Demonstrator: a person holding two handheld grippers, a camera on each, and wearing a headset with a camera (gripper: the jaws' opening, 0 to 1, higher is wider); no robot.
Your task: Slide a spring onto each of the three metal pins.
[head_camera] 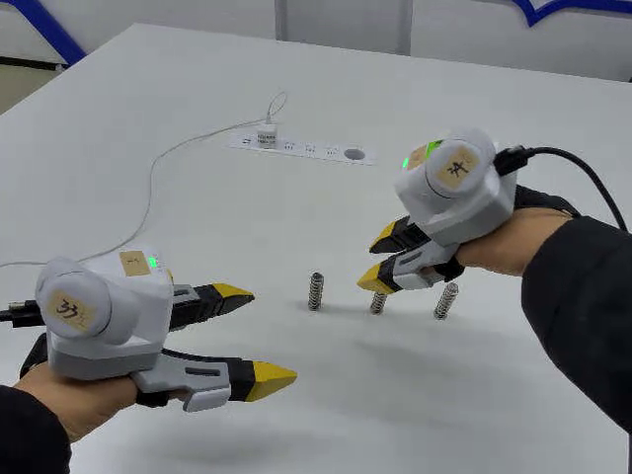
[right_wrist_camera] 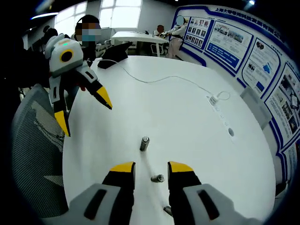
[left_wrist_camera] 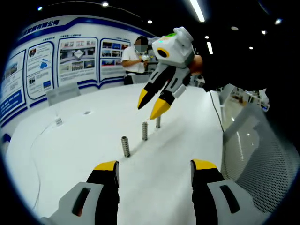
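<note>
Three small upright springs stand in a row on the white table (head_camera: 197, 197): the left spring (head_camera: 315, 290), middle spring (head_camera: 378, 302) and right spring (head_camera: 446, 300). Any pin inside them is too small to tell. My right gripper (head_camera: 375, 262) hovers open just above and left of the middle spring, holding nothing; the middle spring (right_wrist_camera: 157, 178) shows below the gap of my right gripper (right_wrist_camera: 151, 168). Further left and nearer to me, my left gripper (head_camera: 262, 336) is open and empty. From my left gripper (left_wrist_camera: 154, 166) the nearest spring (left_wrist_camera: 125, 146) stands ahead, the right gripper (left_wrist_camera: 157, 101) beyond.
A white power strip (head_camera: 301, 148) with a plug and trailing cable (head_camera: 158, 163) lies at the far side of the table. A mesh chair (left_wrist_camera: 262, 154) stands by the table's edge. A person (left_wrist_camera: 136, 58) stands in the background.
</note>
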